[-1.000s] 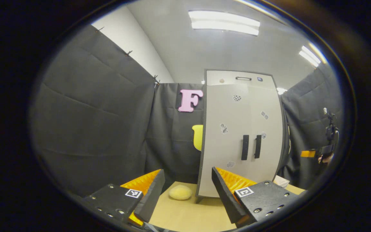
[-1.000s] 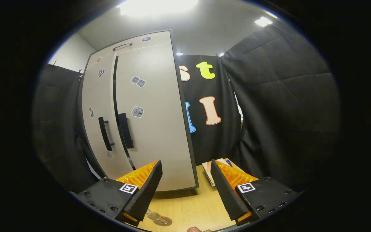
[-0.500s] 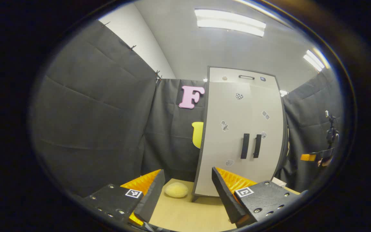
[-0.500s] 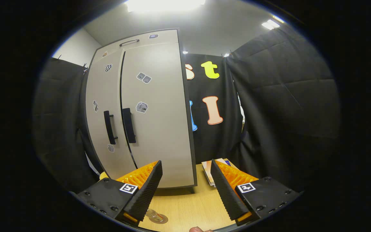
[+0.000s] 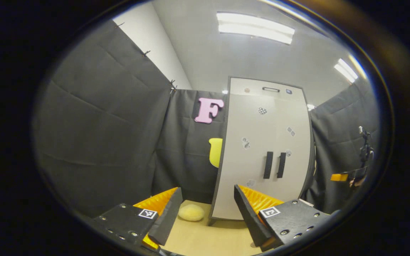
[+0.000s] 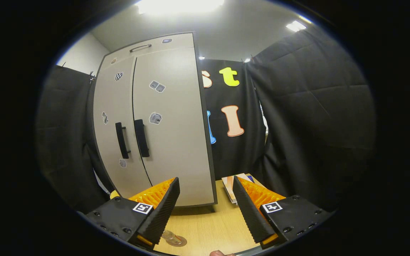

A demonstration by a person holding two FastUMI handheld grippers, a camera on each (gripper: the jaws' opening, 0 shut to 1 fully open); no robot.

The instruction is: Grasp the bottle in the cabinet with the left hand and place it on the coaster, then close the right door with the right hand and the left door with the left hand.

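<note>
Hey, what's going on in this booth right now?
A person holds a hand-held gripper in each hand, facing a cabinet on a wooden table. Both doors look shut. The left gripper and right gripper are open and hold nothing. Something clear, perhaps the bottle, lies on the table by the right gripper.

In the left gripper view the cabinet (image 5: pixel 262 153) sits smaller and lower than a second ago, so the left gripper (image 5: pixel 205 213) seems drawn back. In the right gripper view the door seam looks narrower.
</note>
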